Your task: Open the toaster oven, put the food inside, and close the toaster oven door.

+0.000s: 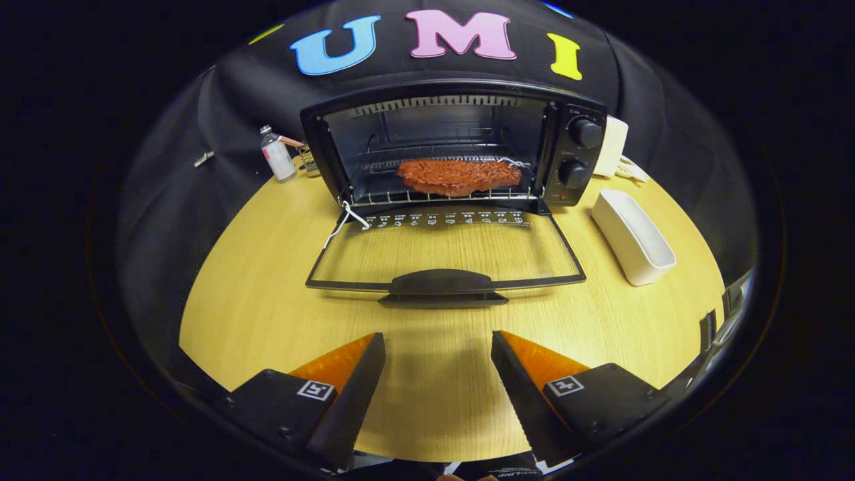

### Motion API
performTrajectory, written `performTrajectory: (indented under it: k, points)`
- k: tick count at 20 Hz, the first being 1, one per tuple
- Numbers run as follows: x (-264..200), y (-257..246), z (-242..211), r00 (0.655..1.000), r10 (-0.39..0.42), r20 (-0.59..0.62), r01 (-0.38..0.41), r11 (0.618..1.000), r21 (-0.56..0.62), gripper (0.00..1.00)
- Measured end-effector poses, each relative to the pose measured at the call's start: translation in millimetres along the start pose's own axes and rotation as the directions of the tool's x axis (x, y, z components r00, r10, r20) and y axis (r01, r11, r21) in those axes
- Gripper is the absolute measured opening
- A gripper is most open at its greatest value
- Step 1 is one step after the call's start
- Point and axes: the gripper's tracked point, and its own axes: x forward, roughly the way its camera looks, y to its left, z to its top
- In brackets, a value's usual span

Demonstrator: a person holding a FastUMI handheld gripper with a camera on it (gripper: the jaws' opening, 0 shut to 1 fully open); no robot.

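Toaster oven (454, 150): black, two knobs on its right panel, stood at the far side of a round wooden table (267, 294) against the booth's black cloth wall. Door (444, 250): glass in a dark frame, folded fully down and lying flat toward the fingers, its black handle (441, 282) at the near edge. Food (459, 176): a flat reddish-brown slab like a steak, already resting on the wire rack (441, 195) inside. Gripper (437, 344): fingers spread wide, holding nothing, the handle just ahead of them and apart. Handling, by judgement: the door looked rigid and hinged at the oven's base, light enough to swing up, its glass best left untouched; the handle seemed the natural purchase, taken from beneath or pinched across its bar, and the oven might slide if pushed hard. Remaining step, by judgement: closing the door. Surface: pale wood grain, smooth, probably slippery. Also present: a long white dish (633, 235) right of the door, a small bottle (277, 155) left of the oven, a white object (613, 145) behind its right side.
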Motion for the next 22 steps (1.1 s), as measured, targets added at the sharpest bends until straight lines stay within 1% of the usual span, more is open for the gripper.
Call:
performTrajectory:
  k: [1, 3, 8, 10, 13, 16, 18, 22]
  points:
    - [6, 1, -2, 1.0, -0.011, -0.012, 0.011, 1.0, -0.018, 0.99]
    - [16, 4, -4, 1.0, -0.017, -0.025, 0.017, 1.0, -0.012, 0.99]
    - [32, -9, 7, 0.996, -0.085, -0.019, 0.085, 0.996, 0.015, 1.0]
    - [38, -7, 5, 0.996, -0.074, -0.048, 0.077, 0.995, 0.058, 1.0]
    - [34, -7, 9, 0.996, -0.076, -0.045, 0.077, 0.997, 0.026, 0.98]
    - [30, -6, 11, 0.997, -0.061, -0.054, 0.064, 0.997, 0.053, 0.97]
    - [23, -6, 14, 0.998, -0.045, -0.036, 0.047, 0.998, 0.04, 0.97]
    - [7, -6, 26, 1.0, -0.024, 0.007, 0.023, 0.998, 0.06, 0.98]
